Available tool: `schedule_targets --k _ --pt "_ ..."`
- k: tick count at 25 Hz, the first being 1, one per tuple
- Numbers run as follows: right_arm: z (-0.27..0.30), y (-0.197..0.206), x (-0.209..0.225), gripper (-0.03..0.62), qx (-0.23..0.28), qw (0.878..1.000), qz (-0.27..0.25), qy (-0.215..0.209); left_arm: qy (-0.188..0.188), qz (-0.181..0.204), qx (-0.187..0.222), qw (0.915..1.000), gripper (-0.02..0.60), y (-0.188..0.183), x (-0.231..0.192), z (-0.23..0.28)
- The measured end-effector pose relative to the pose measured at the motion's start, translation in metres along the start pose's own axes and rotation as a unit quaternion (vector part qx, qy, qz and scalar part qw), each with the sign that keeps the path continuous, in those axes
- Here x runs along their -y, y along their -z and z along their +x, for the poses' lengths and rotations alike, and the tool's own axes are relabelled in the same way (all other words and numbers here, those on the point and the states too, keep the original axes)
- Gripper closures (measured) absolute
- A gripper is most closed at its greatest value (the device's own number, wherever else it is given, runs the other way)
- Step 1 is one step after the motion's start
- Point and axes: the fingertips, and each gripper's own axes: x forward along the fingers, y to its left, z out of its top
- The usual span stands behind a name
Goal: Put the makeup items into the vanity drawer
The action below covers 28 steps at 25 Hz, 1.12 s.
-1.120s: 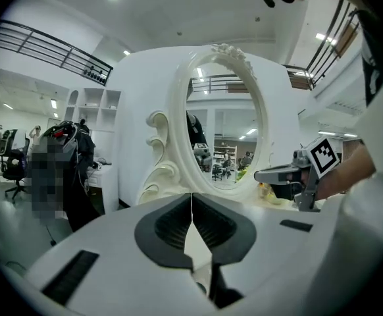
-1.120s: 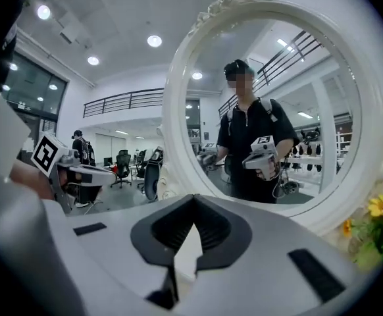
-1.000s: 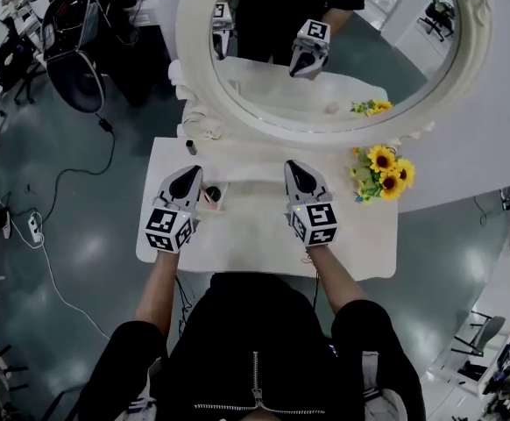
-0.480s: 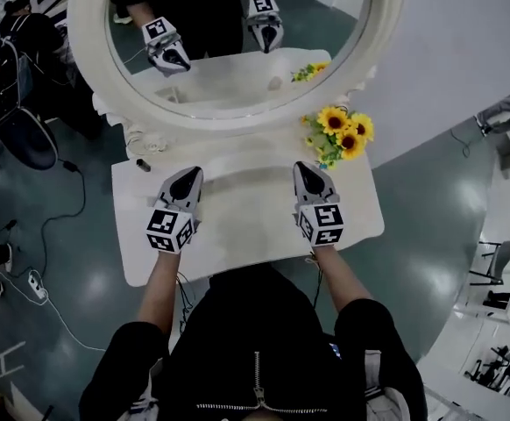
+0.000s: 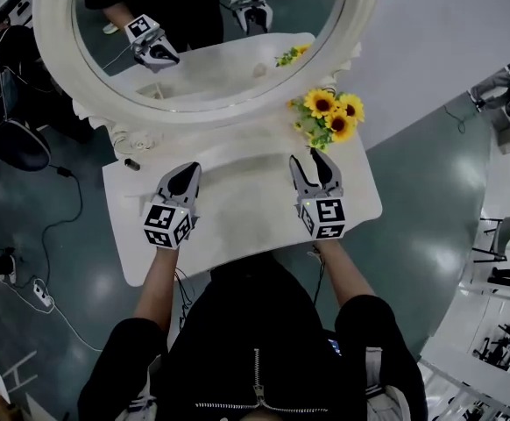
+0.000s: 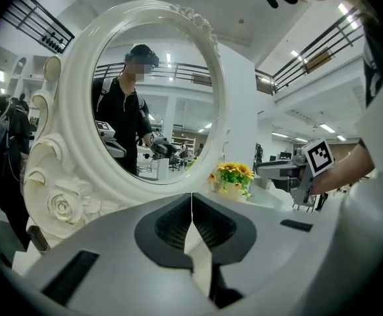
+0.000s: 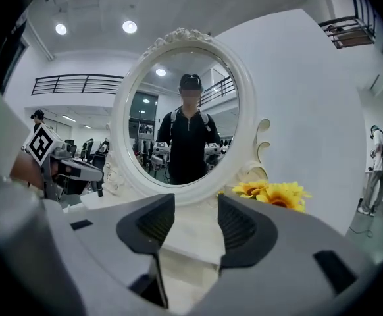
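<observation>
Both empty, left claw clenched and right claw opening above the desk; the tube seems light, stiff, best pinched mid-body.

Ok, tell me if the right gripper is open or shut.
Opening, empty: on the right gripper the fingers stand apart, only table between them.

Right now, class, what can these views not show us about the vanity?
Drawer: none in view; head view, the tabletop and the person hide what lies below.
Dark item by the mirror: head view, too small to name.
Tabletop under the left hand-held gripper: covered by it.
</observation>
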Motion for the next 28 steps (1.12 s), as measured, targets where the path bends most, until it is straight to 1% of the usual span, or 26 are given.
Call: schedule_targets --k 3,5,8,14,18,22,26,28 --pt "-0.001 0.008 0.007 0.399 -0.014 1.000 0.003 0.002 0.005 -0.002 0.000 1.0000 0.560 -0.001 0.002 0.002" --pt "0.002 0.019 0.008 0.382 -0.029 1.000 0.010 0.002 0.005 -0.003 -0.001 1.0000 0.560 0.000 0.002 0.002" --pt "0.003 0.051 0.005 0.379 -0.062 0.998 0.017 -0.003 0.001 -0.008 -0.013 0.9999 0.560 0.009 0.001 -0.001" --pt "0.004 0.115 0.006 0.379 -0.127 0.992 0.013 -0.011 -0.001 -0.015 -0.033 0.9993 0.560 0.022 0.002 -0.004" --pt "0.010 0.159 0.014 0.381 -0.177 0.984 0.026 -0.013 -0.010 -0.022 -0.043 0.9988 0.560 0.026 -0.004 -0.010" --pt "0.015 0.207 0.025 0.378 -0.232 0.972 0.037 -0.013 -0.022 -0.025 -0.052 0.9981 0.560 0.032 -0.012 -0.014" --pt "0.018 0.235 0.023 0.375 -0.268 0.962 0.041 -0.017 -0.035 -0.029 -0.064 0.9969 0.560 0.040 -0.022 -0.020" --pt "0.019 0.245 0.023 0.381 -0.283 0.959 0.035 -0.013 -0.041 -0.031 -0.070 0.9962 0.560 0.044 -0.025 -0.022"
